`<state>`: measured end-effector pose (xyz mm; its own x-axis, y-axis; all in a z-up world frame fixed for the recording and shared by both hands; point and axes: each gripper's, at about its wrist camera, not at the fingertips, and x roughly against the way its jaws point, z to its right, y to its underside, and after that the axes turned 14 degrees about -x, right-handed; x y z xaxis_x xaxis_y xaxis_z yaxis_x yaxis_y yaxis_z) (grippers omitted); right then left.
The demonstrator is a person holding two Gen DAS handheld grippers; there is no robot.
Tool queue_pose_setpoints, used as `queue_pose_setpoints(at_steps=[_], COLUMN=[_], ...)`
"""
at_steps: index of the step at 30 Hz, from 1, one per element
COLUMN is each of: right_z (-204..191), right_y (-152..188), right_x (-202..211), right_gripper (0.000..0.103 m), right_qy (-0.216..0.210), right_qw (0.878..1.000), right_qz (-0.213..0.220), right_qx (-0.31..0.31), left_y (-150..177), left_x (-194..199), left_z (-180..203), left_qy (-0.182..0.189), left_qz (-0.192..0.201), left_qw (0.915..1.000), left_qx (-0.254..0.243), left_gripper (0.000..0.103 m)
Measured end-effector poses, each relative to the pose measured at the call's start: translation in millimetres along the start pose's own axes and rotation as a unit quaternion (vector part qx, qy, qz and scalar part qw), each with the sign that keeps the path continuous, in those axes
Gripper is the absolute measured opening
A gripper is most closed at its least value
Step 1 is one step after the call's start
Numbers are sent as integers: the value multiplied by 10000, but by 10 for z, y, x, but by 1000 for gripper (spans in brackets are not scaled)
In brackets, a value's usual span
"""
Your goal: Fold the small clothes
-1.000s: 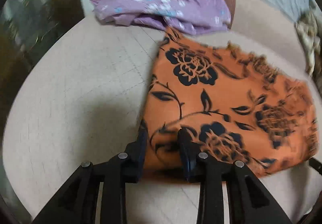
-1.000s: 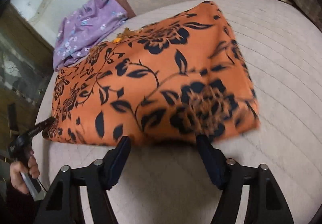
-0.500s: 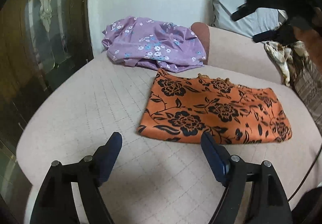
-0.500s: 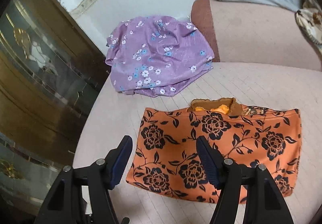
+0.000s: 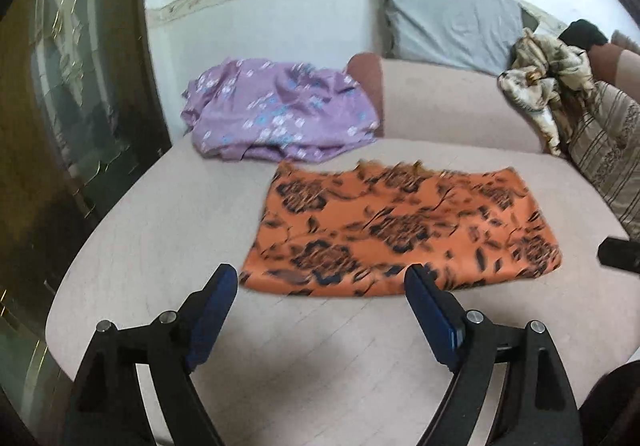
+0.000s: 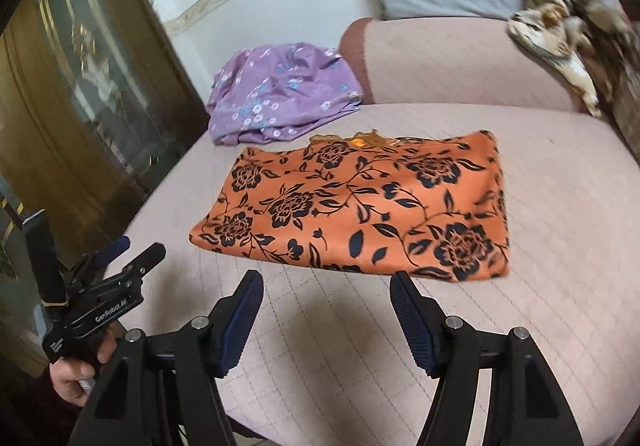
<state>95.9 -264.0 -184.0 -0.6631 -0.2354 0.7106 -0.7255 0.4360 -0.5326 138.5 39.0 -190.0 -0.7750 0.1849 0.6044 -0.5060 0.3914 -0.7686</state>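
Observation:
An orange cloth with black flowers [image 5: 400,230] lies folded flat as a rectangle on the beige sofa seat [image 5: 160,230]; it also shows in the right wrist view [image 6: 360,205]. My left gripper [image 5: 322,278] is open and empty, held back just in front of the cloth's near edge. My right gripper [image 6: 326,284] is open and empty, also just short of the near edge. The left gripper shows from the side in the right wrist view [image 6: 136,250], off the seat's left front corner.
A crumpled purple flowered garment [image 5: 276,113] lies at the back left of the seat, also in the right wrist view [image 6: 280,93]. A grey pillow [image 5: 448,25] and a patterned fabric heap [image 5: 548,85] sit behind. A dark glass cabinet [image 5: 72,85] stands left.
Both grippers have let go of the orange cloth, opened and pulled back and up from it. The cloth now lies flat and folded on the seat.

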Motion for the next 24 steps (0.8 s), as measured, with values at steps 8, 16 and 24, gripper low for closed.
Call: queue_pose_setpoints(at_steps=[8,16,24], right_z=[29,120,143], right_y=[-32,30,48], right_x=[320,404,450], right_gripper=[70,70,70], right_qy=[-37,-43,-215], right_qw=[9992,9984,9973], right_qz=[387,476,576], right_qx=[-84,-302,-412], left_y=[-275,-370,-319], left_x=[317,476,606], left_z=[224,296,325], left_qy=[139,149,154], left_qz=[428,592,689], left_qw=[9987,9976,9969], left_qx=[-231,-323,-346], left_gripper=[86,86,86])
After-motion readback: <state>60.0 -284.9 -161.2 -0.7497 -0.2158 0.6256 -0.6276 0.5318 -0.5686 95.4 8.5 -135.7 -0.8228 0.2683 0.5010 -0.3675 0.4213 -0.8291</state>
